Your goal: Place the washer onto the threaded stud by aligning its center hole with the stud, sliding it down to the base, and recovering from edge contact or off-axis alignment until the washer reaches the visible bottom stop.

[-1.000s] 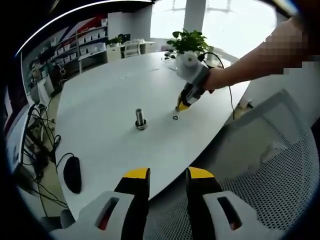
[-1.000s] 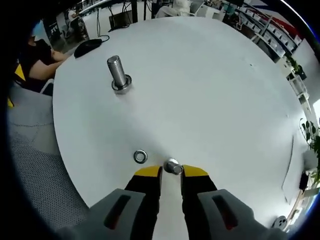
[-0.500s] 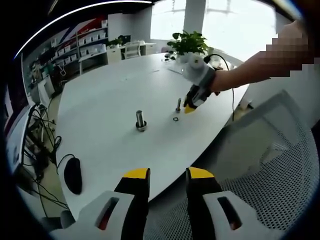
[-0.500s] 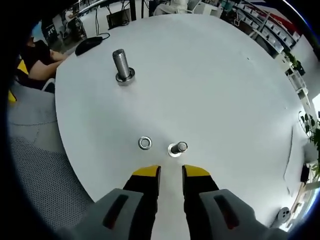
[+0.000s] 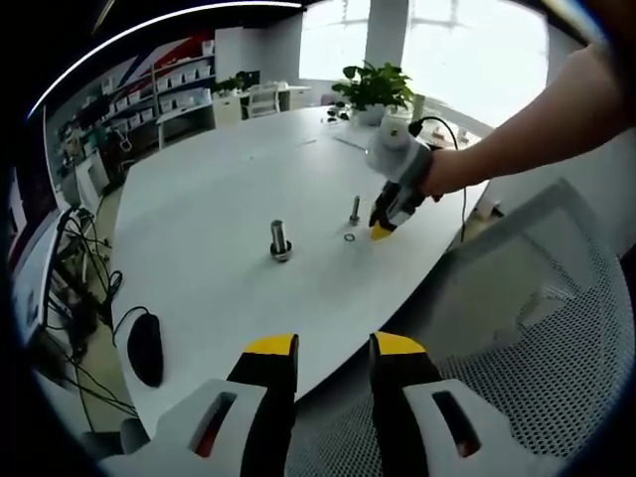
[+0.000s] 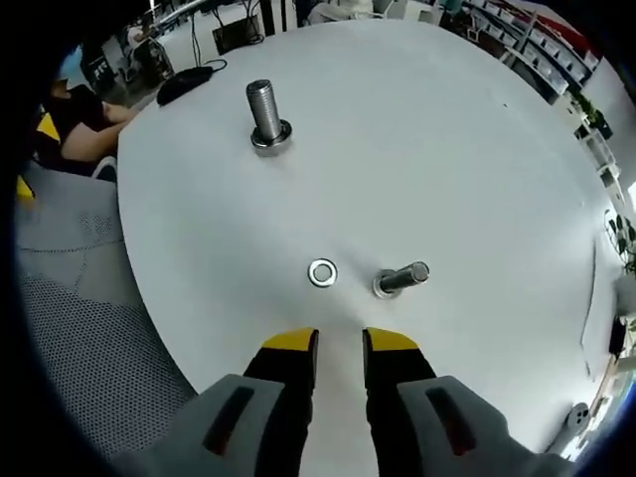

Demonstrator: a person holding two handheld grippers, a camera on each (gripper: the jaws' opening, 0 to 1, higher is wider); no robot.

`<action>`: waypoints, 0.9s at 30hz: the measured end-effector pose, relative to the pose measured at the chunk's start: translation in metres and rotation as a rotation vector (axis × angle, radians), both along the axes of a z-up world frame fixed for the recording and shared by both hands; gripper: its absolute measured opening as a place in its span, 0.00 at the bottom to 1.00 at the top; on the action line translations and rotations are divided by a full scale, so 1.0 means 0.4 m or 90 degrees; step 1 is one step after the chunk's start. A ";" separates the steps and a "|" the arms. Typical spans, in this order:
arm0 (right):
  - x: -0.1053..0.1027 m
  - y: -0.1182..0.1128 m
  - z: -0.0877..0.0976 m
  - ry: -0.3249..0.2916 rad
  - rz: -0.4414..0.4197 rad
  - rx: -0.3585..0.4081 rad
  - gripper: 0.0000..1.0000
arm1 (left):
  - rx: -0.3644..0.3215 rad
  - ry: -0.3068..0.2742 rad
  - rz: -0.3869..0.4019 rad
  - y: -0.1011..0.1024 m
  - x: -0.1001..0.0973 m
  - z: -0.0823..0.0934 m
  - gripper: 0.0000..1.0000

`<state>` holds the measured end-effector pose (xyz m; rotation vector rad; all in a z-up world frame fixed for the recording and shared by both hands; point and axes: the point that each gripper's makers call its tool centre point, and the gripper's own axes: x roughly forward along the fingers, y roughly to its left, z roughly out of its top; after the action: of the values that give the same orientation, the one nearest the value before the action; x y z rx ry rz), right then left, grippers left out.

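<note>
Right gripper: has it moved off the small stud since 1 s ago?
Yes. The right gripper was at the small stud, beyond the washer; now it has backed away toward the table edge, empty.

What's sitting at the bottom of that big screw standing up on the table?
Around the foot of the large threaded stud there is a metal ring resting on the white table. Whether that ring is a loose washer or the stud's own base cannot be told from here.

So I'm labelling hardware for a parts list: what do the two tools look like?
Both match. The left tool and right tool each have two black jaws with yellow tips on pale grey bodies with dark slots showing red. In the left gripper view, the right tool trails a black cable. The arm holding it is bare.
</note>
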<state>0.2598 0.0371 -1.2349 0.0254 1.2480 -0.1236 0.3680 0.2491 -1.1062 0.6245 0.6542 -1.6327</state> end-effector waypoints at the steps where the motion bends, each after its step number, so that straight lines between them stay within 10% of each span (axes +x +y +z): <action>1: 0.007 0.000 0.001 -0.006 -0.004 0.003 0.21 | 0.000 0.000 -0.001 0.000 -0.001 0.000 0.27; 27: 0.088 0.006 -0.011 -0.025 0.015 0.020 0.16 | 0.004 0.003 0.004 -0.001 -0.002 0.003 0.27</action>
<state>0.2948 0.0394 -1.2395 0.0395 1.2099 -0.0831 0.3672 0.2488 -1.1049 0.6229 0.6636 -1.6269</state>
